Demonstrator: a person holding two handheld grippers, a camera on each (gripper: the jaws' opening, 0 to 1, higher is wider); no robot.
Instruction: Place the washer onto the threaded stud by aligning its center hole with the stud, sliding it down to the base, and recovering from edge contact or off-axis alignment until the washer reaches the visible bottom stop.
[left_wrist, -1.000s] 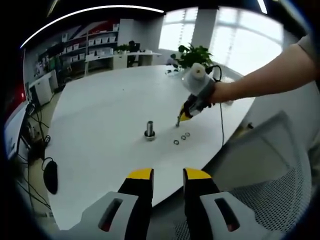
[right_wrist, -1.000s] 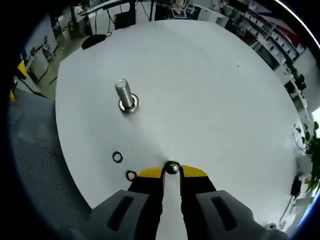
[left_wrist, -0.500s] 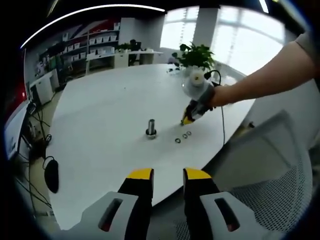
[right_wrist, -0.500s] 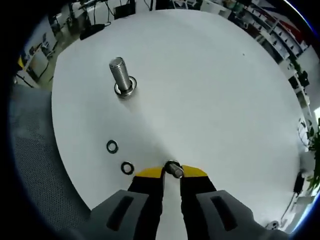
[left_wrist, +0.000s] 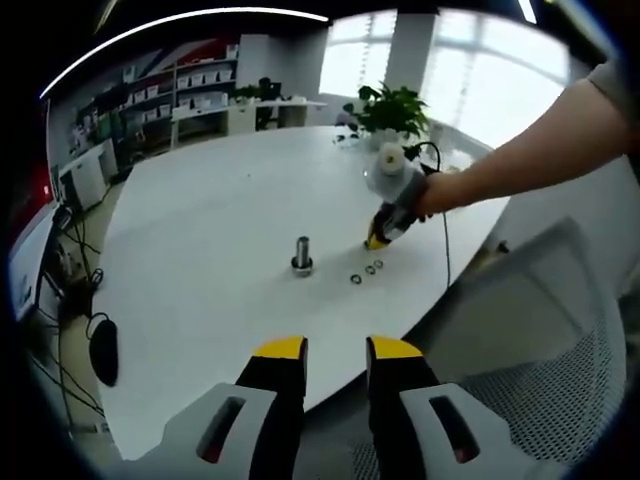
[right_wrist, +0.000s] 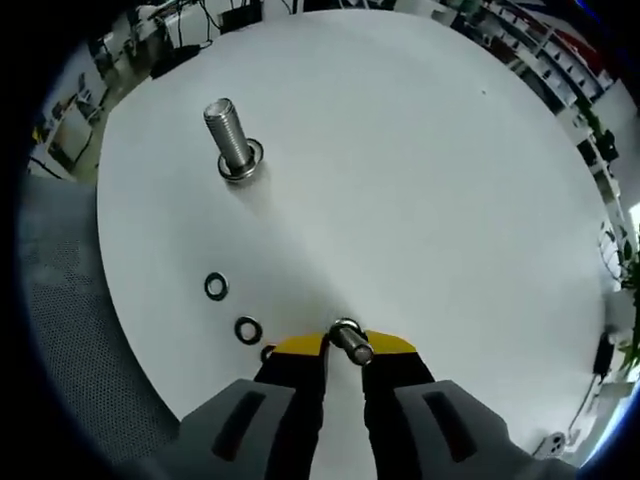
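A threaded stud (right_wrist: 228, 138) stands upright on the white round table (right_wrist: 420, 180), with a washer (right_wrist: 241, 171) lying around its base. My right gripper (right_wrist: 345, 347) is shut on a small metal washer (right_wrist: 348, 338), held above the table's near edge, well short of the stud. Loose washers (right_wrist: 215, 286) (right_wrist: 247, 328) lie on the table between the gripper and the stud. In the left gripper view the stud (left_wrist: 301, 254) is at mid table, and the right gripper (left_wrist: 372, 240), held by a person's hand, hovers to its right over the loose washers (left_wrist: 362, 273). My left gripper (left_wrist: 335, 350) stands open, off the table.
A grey mesh chair (left_wrist: 520, 380) stands by the table's near edge. A potted plant (left_wrist: 390, 108) sits at the far side. A cable (left_wrist: 443, 240) hangs from the right gripper. Desks and shelves (left_wrist: 190, 90) line the background.
The right gripper has lifted and drawn back a little with the washer in it, so the stud sits farther up its view. The held washer now looks tilted. My left gripper has stayed put.
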